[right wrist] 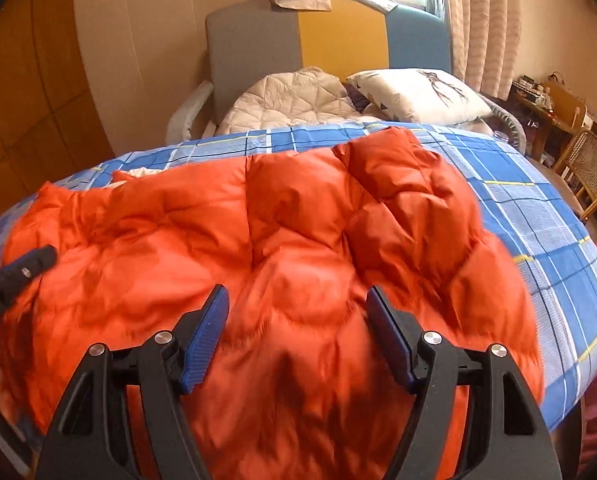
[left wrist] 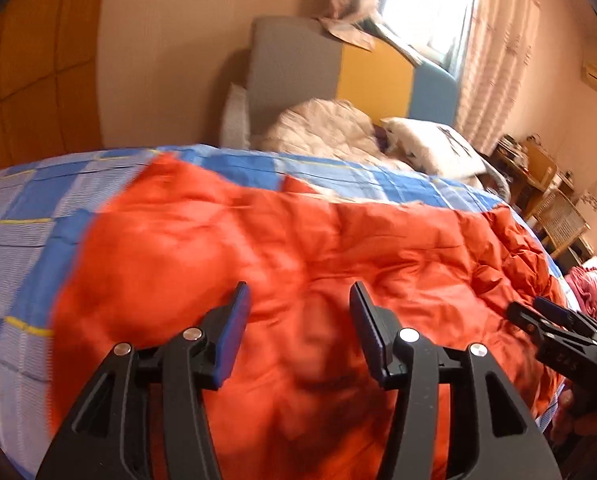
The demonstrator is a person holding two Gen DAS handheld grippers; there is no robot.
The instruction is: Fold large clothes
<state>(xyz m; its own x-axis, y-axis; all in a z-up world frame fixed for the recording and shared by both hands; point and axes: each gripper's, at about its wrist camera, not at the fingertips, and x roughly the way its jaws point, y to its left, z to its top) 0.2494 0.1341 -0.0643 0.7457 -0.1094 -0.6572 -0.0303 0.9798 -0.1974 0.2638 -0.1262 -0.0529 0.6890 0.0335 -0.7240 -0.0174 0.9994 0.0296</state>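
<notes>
A large orange puffer jacket (left wrist: 290, 248) lies spread on a blue checked bed sheet (left wrist: 22, 216). It also shows in the right wrist view (right wrist: 298, 224), with a sleeve folded over at the upper right. My left gripper (left wrist: 298, 300) is open and empty, hovering above the jacket's near part. My right gripper (right wrist: 298, 300) is open and empty above the jacket's near middle. The right gripper also shows at the right edge of the left wrist view (left wrist: 538, 312), and the left one at the left edge of the right wrist view (right wrist: 38, 260).
A beige quilt (right wrist: 294, 100) and a white pillow (right wrist: 418, 92) lie at the head of the bed, before a grey, yellow and blue headboard (right wrist: 338, 36). A wicker chair (right wrist: 590, 168) and a cluttered desk (right wrist: 546, 100) stand to the right. A pink cloth (left wrist: 594, 288) lies beside the bed.
</notes>
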